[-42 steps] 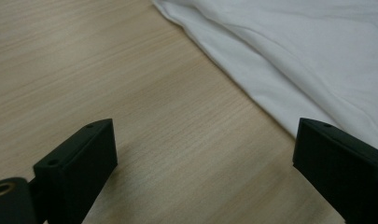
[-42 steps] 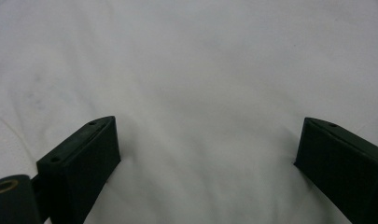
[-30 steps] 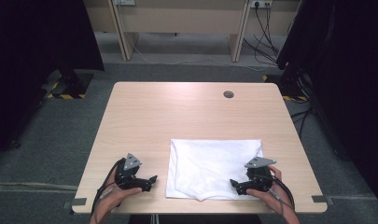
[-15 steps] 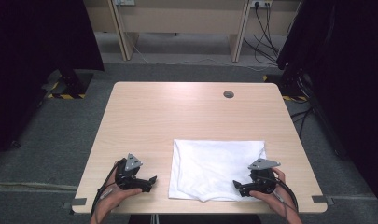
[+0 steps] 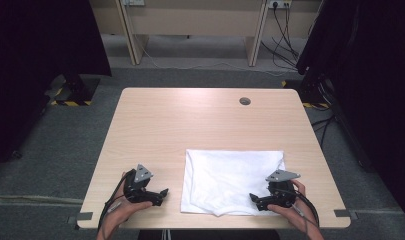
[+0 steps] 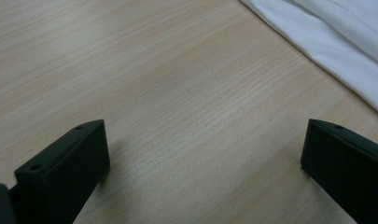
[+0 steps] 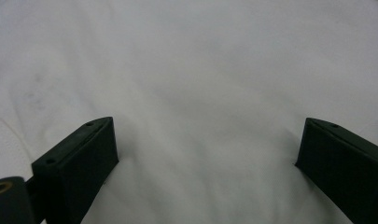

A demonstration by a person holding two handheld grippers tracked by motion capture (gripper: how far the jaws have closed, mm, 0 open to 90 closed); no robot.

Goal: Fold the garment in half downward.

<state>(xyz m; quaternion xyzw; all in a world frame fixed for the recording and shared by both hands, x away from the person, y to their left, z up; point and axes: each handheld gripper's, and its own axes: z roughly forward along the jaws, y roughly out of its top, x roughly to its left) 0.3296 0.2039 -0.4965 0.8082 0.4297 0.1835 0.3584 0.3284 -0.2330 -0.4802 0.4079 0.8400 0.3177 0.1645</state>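
Pale wood-grain table (image 5: 190, 130), rectangular, with a small round grey cable port (image 5: 245, 101) near its far edge; grey carpet floor around it, dark curtains at both sides, light wooden desk frames and hanging cables at the back wall. Left gripper (image 5: 162, 192): black, grey three-cornered plate on top, held in the person's left hand at the near left of the table, low over bare wood; jaws spread wide with nothing between them, the cloth's edge just beyond, apart from them. White cloth (image 5: 230, 180): folded flat, lying on the near right part of the table, its near edge slightly rumpled. Right gripper (image 5: 253, 199): held in the right hand at the cloth's near right corner, jaws spread wide over the white fabric (image 7: 200, 93), not pinching it.
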